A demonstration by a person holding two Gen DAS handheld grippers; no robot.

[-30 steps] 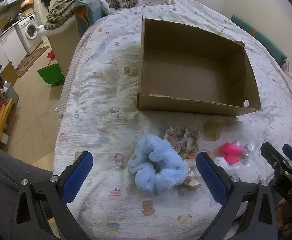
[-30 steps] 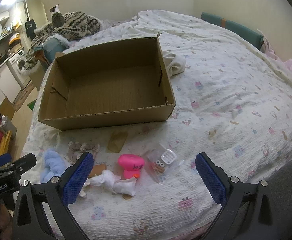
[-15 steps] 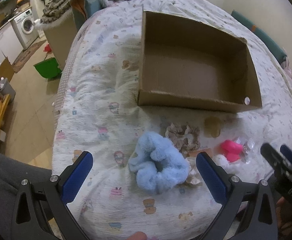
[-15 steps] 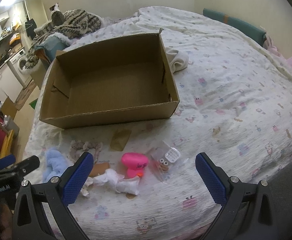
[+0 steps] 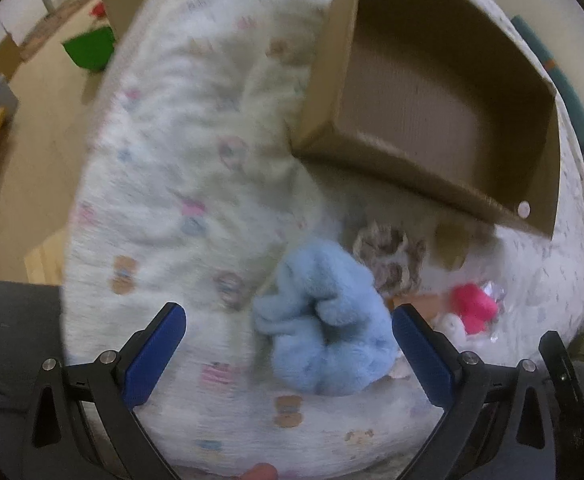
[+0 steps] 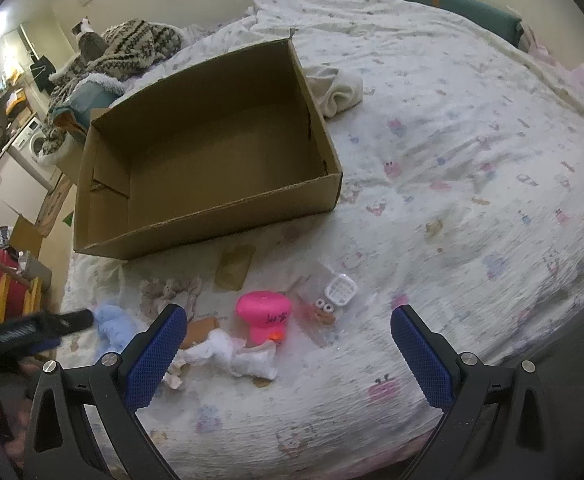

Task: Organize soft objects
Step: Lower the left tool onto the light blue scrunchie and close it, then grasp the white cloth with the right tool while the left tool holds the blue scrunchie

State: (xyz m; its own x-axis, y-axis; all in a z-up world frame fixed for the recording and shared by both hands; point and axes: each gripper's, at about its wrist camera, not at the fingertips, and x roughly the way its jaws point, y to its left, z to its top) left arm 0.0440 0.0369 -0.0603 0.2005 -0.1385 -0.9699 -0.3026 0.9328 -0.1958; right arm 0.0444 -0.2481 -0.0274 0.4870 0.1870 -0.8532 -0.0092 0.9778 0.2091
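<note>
A fluffy light-blue scrunchie (image 5: pixel 324 320) lies on the bed just ahead of my open left gripper (image 5: pixel 288 354), toward its right finger. It also shows in the right wrist view (image 6: pixel 110 326). Behind it lies a beige patterned scrunchie (image 5: pixel 390 260). A pink soft toy (image 6: pixel 266 316) and a white crumpled cloth (image 6: pixel 232 354) lie ahead of my open, empty right gripper (image 6: pixel 288 354). An empty cardboard box (image 6: pixel 196 152) stands behind them on the bed; it also shows in the left wrist view (image 5: pixel 432 92).
A clear plastic bag with small toys (image 6: pixel 332 300) and a brown card piece (image 6: pixel 234 266) lie near the pink toy. A rolled white cloth (image 6: pixel 338 90) lies beside the box. The bed edge drops to the floor at left (image 5: pixel 32 120), with a green bin (image 5: pixel 90 48).
My left gripper has moved forward and tilted down toward the blue scrunchie, which is now larger and closer between the fingers. The right gripper has shifted slightly nearer the pink toy.
</note>
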